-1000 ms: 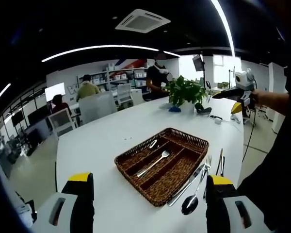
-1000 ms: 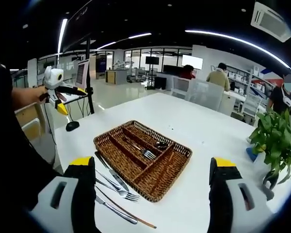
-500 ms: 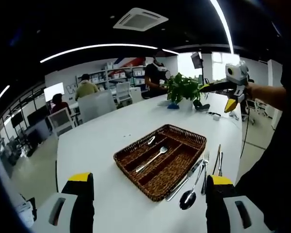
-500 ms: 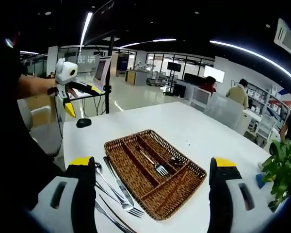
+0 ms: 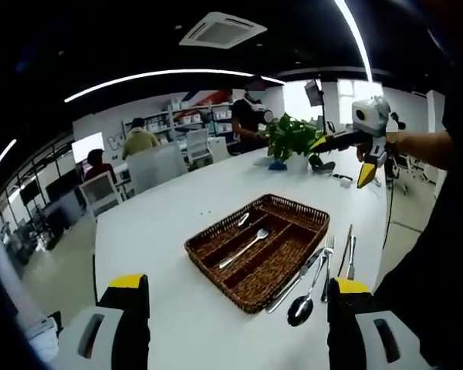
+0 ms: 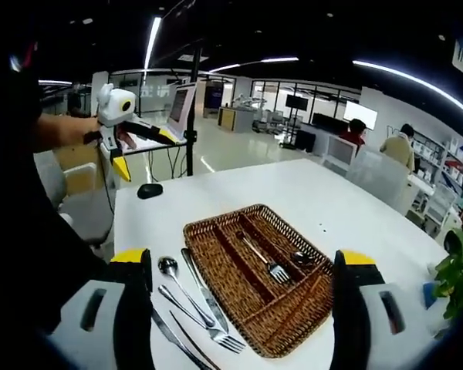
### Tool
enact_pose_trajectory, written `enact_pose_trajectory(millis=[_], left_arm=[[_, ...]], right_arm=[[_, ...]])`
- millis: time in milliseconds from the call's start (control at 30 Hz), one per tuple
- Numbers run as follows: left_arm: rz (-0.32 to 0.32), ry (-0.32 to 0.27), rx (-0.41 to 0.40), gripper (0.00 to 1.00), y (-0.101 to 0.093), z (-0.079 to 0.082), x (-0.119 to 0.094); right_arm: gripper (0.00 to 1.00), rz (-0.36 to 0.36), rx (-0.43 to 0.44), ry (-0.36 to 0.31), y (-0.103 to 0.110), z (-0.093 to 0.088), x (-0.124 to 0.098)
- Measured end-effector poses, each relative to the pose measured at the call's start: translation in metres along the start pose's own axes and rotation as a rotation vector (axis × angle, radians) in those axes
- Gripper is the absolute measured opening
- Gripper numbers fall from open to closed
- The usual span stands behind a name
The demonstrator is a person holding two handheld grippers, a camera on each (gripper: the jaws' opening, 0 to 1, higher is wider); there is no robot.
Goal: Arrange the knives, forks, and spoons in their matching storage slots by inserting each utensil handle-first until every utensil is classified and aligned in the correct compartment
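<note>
Both my hand-held grippers raised over the tabletop [image 5: 162, 231], holding nothing.

My left hand-held gripper [image 5: 235, 327] and right hand-held gripper [image 6: 243, 316] are spread wide, empty. The wicker tray [image 6: 216, 235] holds a fork [image 6: 266, 262] and small spoon [image 6: 302, 259]; a spoon [image 5: 301, 307], knife [image 5: 297, 279] and fork [image 5: 326, 266] lie just beside it.

Left gripper view: from above desk [image 5: 177, 223] edge, facing plant end, wicker tray [image 5: 258, 248] near, slightly right. Right gripper view: same desk [image 6: 309, 193], facing window side, tray [image 6: 262, 277] near centre. Shared by 2 views: tray, loose cutlery [image 5: 316, 274] beside it.
</note>
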State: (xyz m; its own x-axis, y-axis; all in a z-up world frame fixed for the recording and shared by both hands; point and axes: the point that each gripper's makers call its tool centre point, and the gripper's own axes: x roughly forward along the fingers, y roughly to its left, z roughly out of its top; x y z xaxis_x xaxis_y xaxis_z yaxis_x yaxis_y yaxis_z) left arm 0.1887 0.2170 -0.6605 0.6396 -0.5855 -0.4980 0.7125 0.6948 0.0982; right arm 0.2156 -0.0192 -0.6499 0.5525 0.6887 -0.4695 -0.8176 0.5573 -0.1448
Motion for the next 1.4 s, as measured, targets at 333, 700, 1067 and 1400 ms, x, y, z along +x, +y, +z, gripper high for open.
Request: enact_pose_trajectory(millis=[333,700,1067,1400], left_arm=[[-0.001,0.011,-0.020,1.00,-0.002,-0.009,-0.007],[0.044,0.001,-0.028,1.00,0.003,-0.007,-0.010],[0.055,-0.002,-0.042,1.00,0.000,-0.009,-0.015],[0.077,0.002,-0.052,1.00,0.004,-0.014,-0.024]], right_arm=[[0.92,0.124,-0.027,0.006,0.032,-0.014,0.038],[0.80,0.228,-0.064,0.028,0.064,-0.044,0.072],[0.66,0.290,-0.096,0.088,0.086,-0.076,0.102],[0.52,0.336,-0.109,0.130,0.100,-0.111,0.121]])
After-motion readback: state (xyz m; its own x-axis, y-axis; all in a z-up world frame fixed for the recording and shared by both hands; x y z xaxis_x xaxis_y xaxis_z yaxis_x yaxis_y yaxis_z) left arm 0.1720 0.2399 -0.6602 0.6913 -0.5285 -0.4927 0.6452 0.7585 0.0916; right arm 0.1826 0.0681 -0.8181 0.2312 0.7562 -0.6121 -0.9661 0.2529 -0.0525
